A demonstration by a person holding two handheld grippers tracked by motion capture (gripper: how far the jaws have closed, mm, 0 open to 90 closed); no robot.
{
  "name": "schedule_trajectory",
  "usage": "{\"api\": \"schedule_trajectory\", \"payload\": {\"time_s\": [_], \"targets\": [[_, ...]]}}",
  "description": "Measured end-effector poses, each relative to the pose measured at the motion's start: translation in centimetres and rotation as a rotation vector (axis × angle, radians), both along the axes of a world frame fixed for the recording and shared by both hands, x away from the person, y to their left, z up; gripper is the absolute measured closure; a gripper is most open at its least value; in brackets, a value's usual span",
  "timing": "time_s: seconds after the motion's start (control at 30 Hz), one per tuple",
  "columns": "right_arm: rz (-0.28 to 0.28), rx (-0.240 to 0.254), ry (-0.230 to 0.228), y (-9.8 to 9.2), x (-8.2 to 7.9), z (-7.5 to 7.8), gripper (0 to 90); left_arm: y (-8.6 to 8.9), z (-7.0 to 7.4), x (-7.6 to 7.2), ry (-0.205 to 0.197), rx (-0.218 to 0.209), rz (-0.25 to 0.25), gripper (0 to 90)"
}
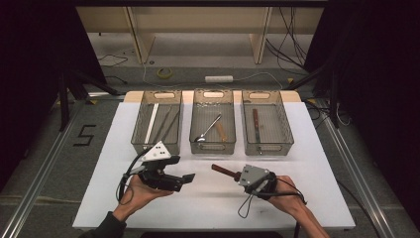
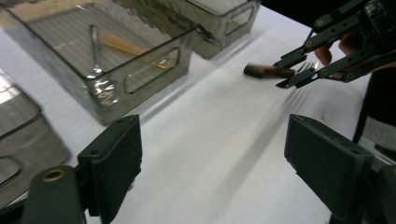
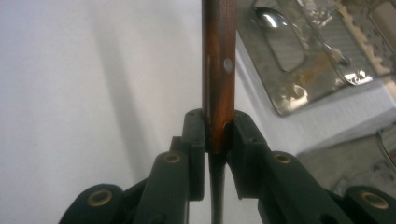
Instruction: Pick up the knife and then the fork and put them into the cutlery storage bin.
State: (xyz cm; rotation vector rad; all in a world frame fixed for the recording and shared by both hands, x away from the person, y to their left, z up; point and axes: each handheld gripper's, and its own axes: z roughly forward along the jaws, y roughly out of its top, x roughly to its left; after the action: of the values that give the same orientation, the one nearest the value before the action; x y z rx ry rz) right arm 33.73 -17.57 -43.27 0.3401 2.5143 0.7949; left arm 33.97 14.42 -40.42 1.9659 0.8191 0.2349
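The right gripper (image 1: 238,175) clamps a wooden-handled fork (image 3: 218,70) at the handle's base, so the handle juts ahead of its jaws and the tines, blurred in the left gripper view, seem to lie behind them. The left gripper (image 1: 188,177) stands wide open and empty, level with it across the white table (image 1: 317,163). Beyond both claws sit three bins; the middle bin (image 1: 213,148) holds a spoon (image 1: 208,130), probably sorting cutlery by kind.

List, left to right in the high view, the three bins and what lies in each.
Left bin with chopsticks → middle bin with spoon → right bin with wooden-handled utensil.
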Motion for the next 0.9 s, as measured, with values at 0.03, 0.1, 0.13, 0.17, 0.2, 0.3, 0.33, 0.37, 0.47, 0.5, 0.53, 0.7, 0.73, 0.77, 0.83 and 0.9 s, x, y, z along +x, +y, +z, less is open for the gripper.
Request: {"api": "schedule_trajectory", "payload": {"time_s": [0.03, 0.1, 0.13, 0.17, 0.2, 0.3, 0.33, 0.37, 0.47, 0.5, 0.53, 0.7, 0.73, 0.77, 0.83, 0.9], "targets": [[-0.015, 0.011, 0.007, -0.2, 0.2, 0.2, 78.3, 0.3, -0.1, -0.1, 0.0, -0.008, 0.014, 18.4], [-0.04, 0.03, 0.023, -0.5, 0.5, 0.5, 78.3, 0.8, -0.4, -0.3, -0.018, -0.018, 0.035, 18.4], [-0.049, 0.044, 0.032, -0.7, 0.8, 0.7, 78.3, 1.1, -0.5, -0.4, -0.027, -0.022, 0.047, 18.4], [-0.062, 0.06, 0.045, -0.9, 1.0, 0.9, 78.3, 1.3, -0.6, -0.5, -0.034, -0.029, 0.057, 18.4], [-0.08, 0.071, 0.057, -1.1, 1.3, 1.0, 78.3, 1.5, -0.6, -0.5, -0.039, -0.036, 0.064, 18.4], [-0.116, 0.097, 0.076, -1.7, 2.0, 1.6, 78.3, 1.9, -0.8, -0.7, -0.058, -0.038, 0.077, 18.4], [-0.13, 0.112, 0.082, -2.0, 2.3, 1.8, 78.3, 2.0, -0.9, -0.8, -0.061, -0.04, 0.079, 18.2], [-0.149, 0.13, 0.095, -2.3, 2.7, 2.1, 78.2, 2.1, -0.9, -0.8, -0.061, -0.04, 0.08, 18.2], [-0.182, 0.174, 0.117, -2.9, 3.5, 2.9, 78.2, 2.3, -1.1, -1.0, -0.076, -0.018, 0.095, 18.0], [-0.191, 0.192, 0.125, -3.1, 3.8, 3.1, 78.3, 2.3, -1.2, -1.0, -0.079, -0.012, 0.097, 17.7], [-0.202, 0.205, 0.131, -3.3, 4.2, 3.3, 78.2, 2.4, -1.2, -1.0, -0.081, -0.011, 0.099, 17.5], [-0.248, 0.249, 0.17, -3.9, 5.8, 4.2, 78.2, 2.7, -1.2, -1.3, -0.1, -0.024, 0.115, 17.1], [-0.256, 0.254, 0.17, -4.0, 6.1, 4.4, 78.2, 2.7, -1.2, -1.3, -0.102, -0.025, 0.114, 17.0], [-0.264, 0.258, 0.174, -4.1, 6.3, 4.5, 78.2, 2.8, -1.2, -1.3, -0.106, -0.024, 0.117, 17.0], [-0.282, 0.272, 0.181, -4.2, 6.9, 4.8, 78.2, 3.0, -1.2, -1.4, -0.107, -0.027, 0.124, 17.0], [-0.293, 0.283, 0.187, -4.4, 7.5, 5.1, 78.2, 3.1, -1.2, -1.5, -0.109, -0.032, 0.126, 16.9]]}}
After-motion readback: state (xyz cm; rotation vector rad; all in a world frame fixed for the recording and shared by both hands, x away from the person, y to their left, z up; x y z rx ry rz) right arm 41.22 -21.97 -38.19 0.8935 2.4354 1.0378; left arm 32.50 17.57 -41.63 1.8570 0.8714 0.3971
